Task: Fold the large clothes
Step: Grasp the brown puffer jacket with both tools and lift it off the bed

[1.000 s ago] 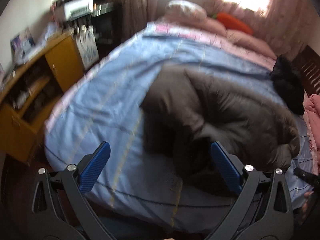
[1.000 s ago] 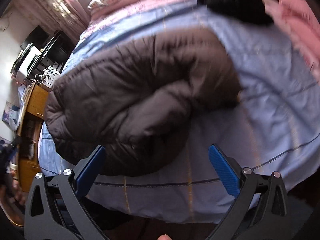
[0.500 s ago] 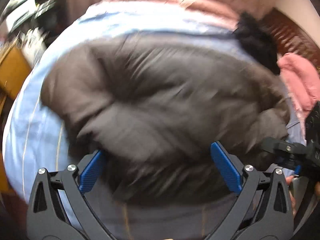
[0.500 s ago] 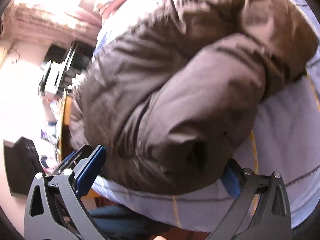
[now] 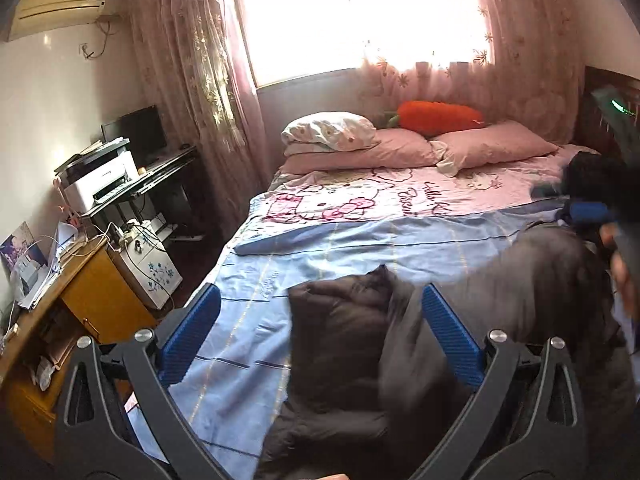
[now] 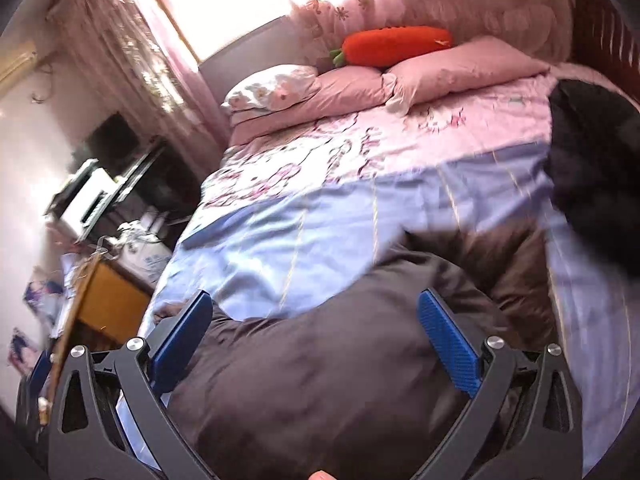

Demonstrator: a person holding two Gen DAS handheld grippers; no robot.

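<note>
A dark brown puffy jacket [image 5: 360, 344] lies bunched at the near end of the bed on the blue sheet [image 5: 320, 248]; it also fills the lower part of the right wrist view [image 6: 340, 360]. My left gripper [image 5: 320, 332] is open and hangs over the jacket's left part, its jaws wide apart. My right gripper [image 6: 316, 340] is open over the jacket's middle, nothing between its blue pads. The right gripper also shows at the right edge of the left wrist view [image 5: 588, 212].
A black garment [image 6: 592, 168] lies at the bed's right side. Pink pillows [image 5: 400, 148] and an orange carrot cushion [image 5: 436, 116] are at the head. A yellow desk [image 5: 60, 300], a printer [image 5: 100, 176] and a monitor stand left of the bed.
Both grippers have lifted and tilted up from close over the jacket, so the whole bed and window now show. Both stay open.
</note>
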